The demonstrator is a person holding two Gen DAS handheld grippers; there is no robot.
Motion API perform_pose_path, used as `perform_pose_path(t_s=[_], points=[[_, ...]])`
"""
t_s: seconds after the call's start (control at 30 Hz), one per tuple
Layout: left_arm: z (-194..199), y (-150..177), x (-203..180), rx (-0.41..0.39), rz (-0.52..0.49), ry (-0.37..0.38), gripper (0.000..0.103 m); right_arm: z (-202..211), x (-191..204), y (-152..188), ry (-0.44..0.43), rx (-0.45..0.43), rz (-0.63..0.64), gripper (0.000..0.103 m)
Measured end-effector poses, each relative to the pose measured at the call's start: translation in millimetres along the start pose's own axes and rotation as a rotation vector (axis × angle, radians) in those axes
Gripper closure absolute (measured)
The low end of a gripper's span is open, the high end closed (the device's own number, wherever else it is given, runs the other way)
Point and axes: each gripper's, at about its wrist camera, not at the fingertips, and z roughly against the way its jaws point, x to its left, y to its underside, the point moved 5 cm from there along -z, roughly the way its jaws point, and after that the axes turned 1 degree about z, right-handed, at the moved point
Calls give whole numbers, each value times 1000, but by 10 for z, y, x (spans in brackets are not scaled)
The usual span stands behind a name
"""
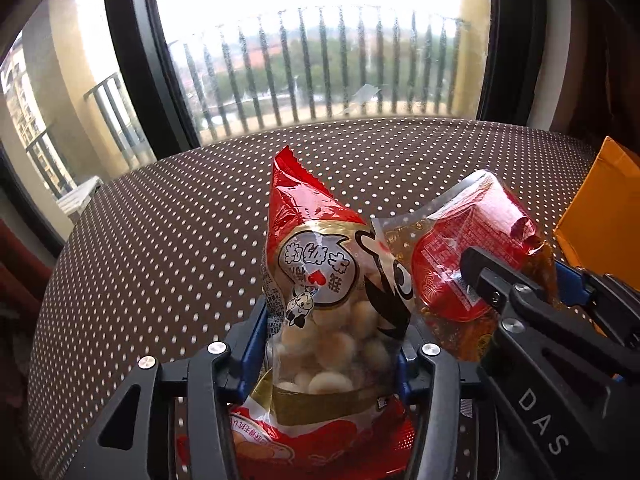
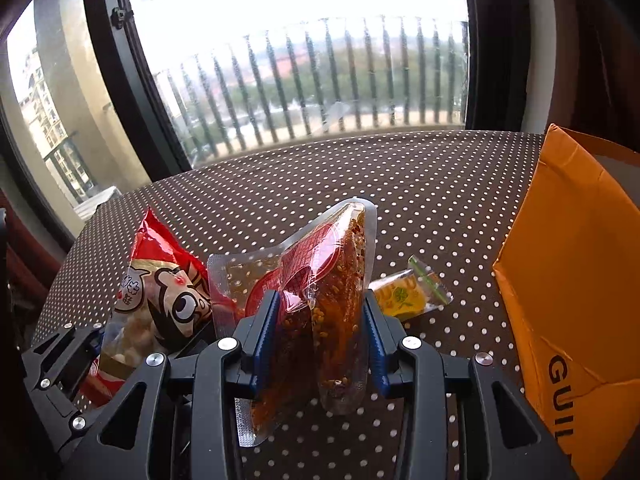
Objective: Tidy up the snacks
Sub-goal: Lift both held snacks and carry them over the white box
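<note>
My left gripper (image 1: 332, 344) is shut on a red bag of round biscuits (image 1: 320, 288) with a cartoon face, held upright above the dotted tablecloth. My right gripper (image 2: 320, 332) is shut on a clear pouch of red-brown spicy snack (image 2: 320, 300), folded between the blue pads. The two bags are side by side: the pouch (image 1: 460, 264) and right gripper (image 1: 532, 296) show at the right of the left wrist view, and the biscuit bag (image 2: 160, 300) at the left of the right wrist view. A small yellow snack packet (image 2: 408, 292) lies on the cloth just beyond the right finger.
A brown tablecloth with white dots (image 2: 360, 184) covers the table. An orange paper bag (image 2: 580, 280) stands at the right; its edge also shows in the left wrist view (image 1: 600, 208). A large window with a balcony railing (image 1: 320, 60) is behind the table.
</note>
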Motion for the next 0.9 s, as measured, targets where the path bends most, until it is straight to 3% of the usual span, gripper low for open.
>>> perform_pose_path(t_s=[0.27,0.9], points=[[187,122,-43,-1,41,10,53,173,-10,121,-6,-2,22,60],[988,282,-180,-124,80,11,54,829,-61,144,-7,-84,75,60]])
